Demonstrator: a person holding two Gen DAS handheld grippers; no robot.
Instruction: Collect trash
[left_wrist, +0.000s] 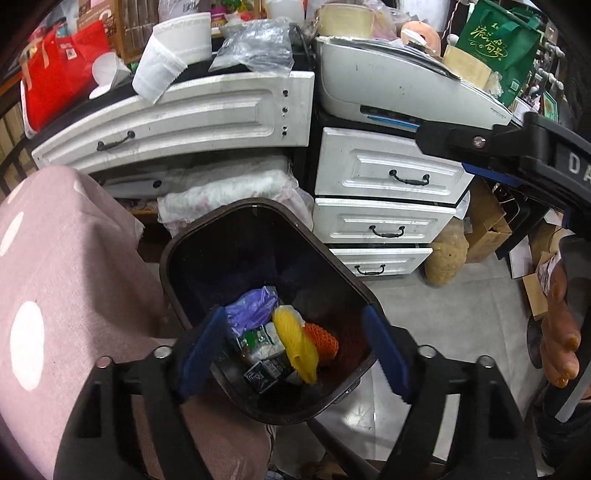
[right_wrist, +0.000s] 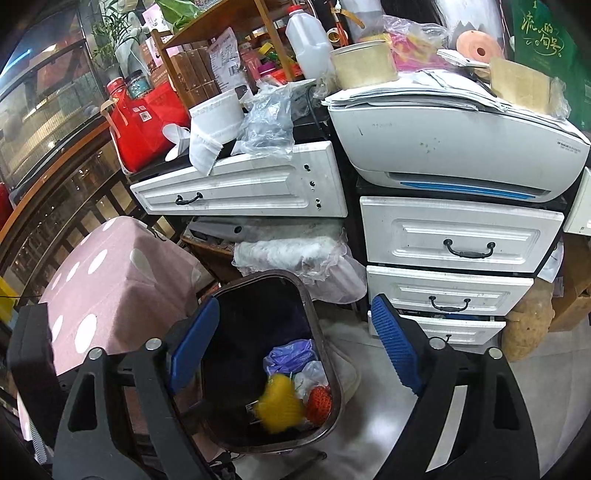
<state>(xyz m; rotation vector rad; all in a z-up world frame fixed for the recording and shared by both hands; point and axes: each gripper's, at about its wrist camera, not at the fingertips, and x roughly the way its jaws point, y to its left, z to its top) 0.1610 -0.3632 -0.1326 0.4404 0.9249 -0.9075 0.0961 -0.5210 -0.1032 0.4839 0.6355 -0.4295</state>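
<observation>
Left gripper (left_wrist: 291, 354) released, empty — yellow foam net (left_wrist: 295, 345) below, inside bin (left_wrist: 177, 254).

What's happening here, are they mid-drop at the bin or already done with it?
A person holds both grippers above a dark trash bin on the floor beside a white drawer unit. The left gripper and the right gripper are both open with nothing between their pads. A yellow foam net, blurred in the right wrist view, is in the bin next to an orange foam net, a purple plastic bag and small wrappers.
</observation>
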